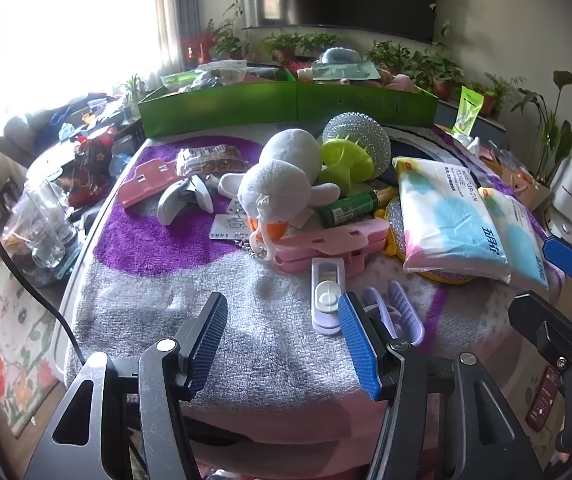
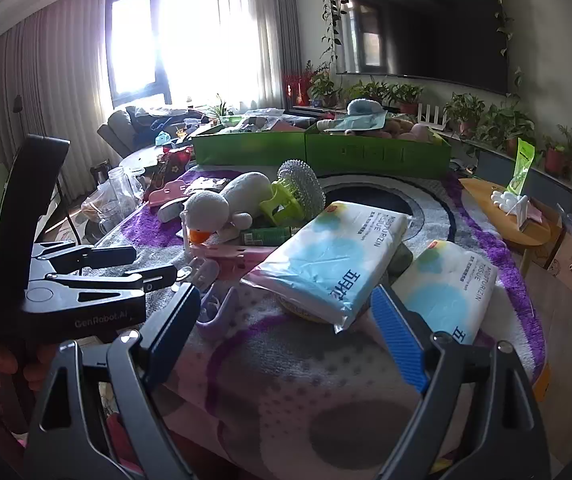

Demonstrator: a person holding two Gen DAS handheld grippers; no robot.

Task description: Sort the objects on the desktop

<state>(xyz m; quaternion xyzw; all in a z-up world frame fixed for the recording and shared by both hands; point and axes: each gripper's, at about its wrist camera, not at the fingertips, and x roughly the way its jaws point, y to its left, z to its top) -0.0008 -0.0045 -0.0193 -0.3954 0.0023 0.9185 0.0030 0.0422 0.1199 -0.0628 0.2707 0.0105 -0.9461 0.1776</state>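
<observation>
A pile of objects lies on a purple and grey towel (image 1: pixel 158 312): a white plush duck (image 1: pixel 282 184), a lime green brush (image 1: pixel 342 160), a silver scrubber ball (image 1: pixel 356 130), a green bottle (image 1: pixel 346 208), pink clips (image 1: pixel 326 248), a white clip (image 1: pixel 328 294), a lilac clip (image 1: pixel 398 312) and two tissue packs (image 1: pixel 446 216) (image 2: pixel 450 292). My left gripper (image 1: pixel 282 344) is open and empty over the near towel. My right gripper (image 2: pixel 286 332) is open and empty just short of the nearer tissue pack (image 2: pixel 330 256).
Two green boxes (image 1: pixel 286 104) holding items stand at the table's far edge. A glass jar (image 1: pixel 42 224) and clutter sit off the left side. A small wooden table (image 2: pixel 514 216) stands to the right. The left gripper's body (image 2: pixel 66 292) shows at left in the right wrist view.
</observation>
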